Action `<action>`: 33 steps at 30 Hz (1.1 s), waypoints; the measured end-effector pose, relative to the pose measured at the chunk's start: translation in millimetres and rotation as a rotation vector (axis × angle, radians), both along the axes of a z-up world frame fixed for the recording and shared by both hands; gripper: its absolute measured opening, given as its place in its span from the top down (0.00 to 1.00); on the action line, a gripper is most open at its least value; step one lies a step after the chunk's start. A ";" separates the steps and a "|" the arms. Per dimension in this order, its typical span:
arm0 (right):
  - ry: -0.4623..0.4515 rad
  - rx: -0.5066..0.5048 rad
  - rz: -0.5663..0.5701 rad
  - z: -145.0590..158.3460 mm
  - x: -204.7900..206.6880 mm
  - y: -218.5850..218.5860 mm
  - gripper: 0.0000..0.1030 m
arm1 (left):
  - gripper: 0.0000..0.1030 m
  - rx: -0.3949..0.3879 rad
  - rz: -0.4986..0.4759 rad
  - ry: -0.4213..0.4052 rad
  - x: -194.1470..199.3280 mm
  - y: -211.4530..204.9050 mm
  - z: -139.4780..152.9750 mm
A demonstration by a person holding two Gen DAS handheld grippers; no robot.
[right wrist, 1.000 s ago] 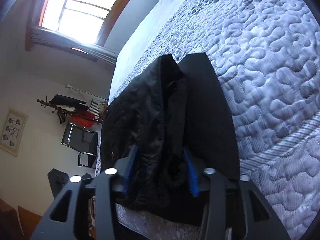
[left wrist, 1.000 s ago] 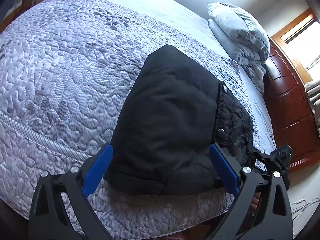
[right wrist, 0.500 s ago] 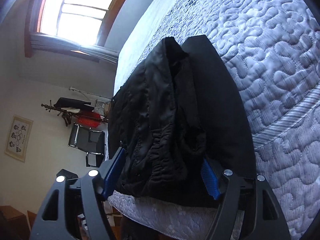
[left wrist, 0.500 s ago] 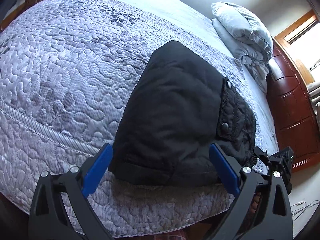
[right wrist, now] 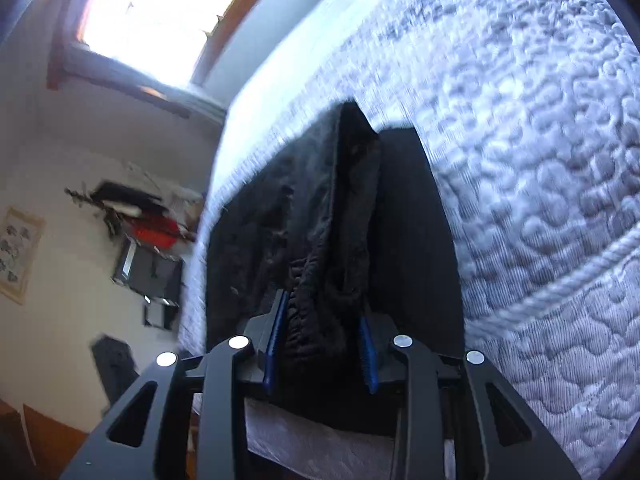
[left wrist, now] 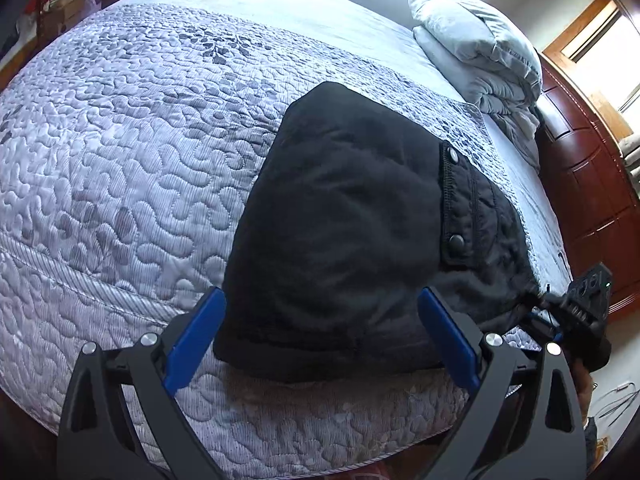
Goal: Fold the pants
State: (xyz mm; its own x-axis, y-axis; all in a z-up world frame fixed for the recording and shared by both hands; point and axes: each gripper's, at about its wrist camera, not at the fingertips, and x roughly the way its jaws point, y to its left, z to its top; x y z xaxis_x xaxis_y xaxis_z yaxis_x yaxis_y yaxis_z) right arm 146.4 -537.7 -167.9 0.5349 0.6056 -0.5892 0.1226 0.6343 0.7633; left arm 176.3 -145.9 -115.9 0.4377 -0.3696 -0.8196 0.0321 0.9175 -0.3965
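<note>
The black pants (left wrist: 340, 220) lie folded into a thick bundle near the front edge of the quilted bed (left wrist: 120, 140). A snap-button flap shows on the bundle's right side. My left gripper (left wrist: 320, 320) is open, its blue pads wide apart just in front of the bundle's near edge, holding nothing. My right gripper (right wrist: 320, 320) is shut on the gathered waistband part of the pants (right wrist: 320, 220) at the bundle's right end. The right gripper also shows in the left wrist view (left wrist: 576, 312) at the bundle's right edge.
A folded grey duvet (left wrist: 480, 48) lies at the head of the bed beside a dark wooden headboard (left wrist: 580, 200). In the right wrist view a bright window (right wrist: 160, 12), a coat rack (right wrist: 132, 212) and a black chair (right wrist: 156, 276) stand beyond the bed.
My right gripper was open half a second ago and has now closed on the waistband bunch, with motion blur. The left gripper stays open and has drawn back slightly from the bundle.
</note>
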 end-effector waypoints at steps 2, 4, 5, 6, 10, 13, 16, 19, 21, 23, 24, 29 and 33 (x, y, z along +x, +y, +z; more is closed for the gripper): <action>-0.001 0.017 -0.019 -6.1 -2.0 2.4 0.68 | 0.06 0.003 0.000 0.010 0.3 -1.1 -3.2; 0.005 0.028 -0.036 -11.0 -1.7 0.5 0.68 | 0.06 0.010 -0.002 0.015 -0.4 -1.6 -4.5; 0.003 0.026 -0.039 -11.7 -2.5 -1.0 0.69 | 0.06 0.016 -0.006 0.012 -1.7 -1.7 -4.1; 0.001 0.021 -0.042 -11.7 -2.7 -2.5 0.69 | 0.06 0.024 -0.008 0.009 -2.7 -1.8 -3.3; -0.009 -0.034 -0.051 -3.2 1.7 -4.2 0.69 | 0.06 0.048 -0.012 -0.016 -6.1 -1.5 3.8; 0.000 -0.057 -0.031 -5.2 3.7 -3.1 0.69 | 0.06 0.035 -0.012 -0.033 -7.9 -2.5 11.6; 0.008 -0.026 -0.034 -7.0 3.6 -2.0 0.68 | 0.06 0.024 -0.019 -0.064 -10.2 -5.5 24.3; 0.001 -0.005 -0.037 -5.2 1.1 -2.0 0.61 | 0.06 0.036 -0.030 -0.096 -13.7 -10.1 41.0; -0.015 -0.042 -0.040 0.9 -5.3 -4.3 0.54 | 0.06 0.047 -0.041 -0.110 -15.9 -13.9 51.6; -0.019 -0.067 -0.048 5.0 -11.2 -11.4 0.51 | 0.06 0.059 -0.056 -0.147 -20.8 -17.2 65.4; -0.020 -0.065 -0.054 7.9 -14.2 -14.0 0.51 | 0.06 0.067 -0.060 -0.165 -23.1 -18.5 71.0; -0.047 -0.038 -0.059 28.4 -22.9 -10.5 0.48 | 0.05 0.091 -0.090 -0.232 -33.0 -27.3 95.5; -0.034 -0.013 -0.074 29.8 -26.6 -1.3 0.40 | 0.05 0.101 -0.103 -0.261 -37.7 -33.2 107.9</action>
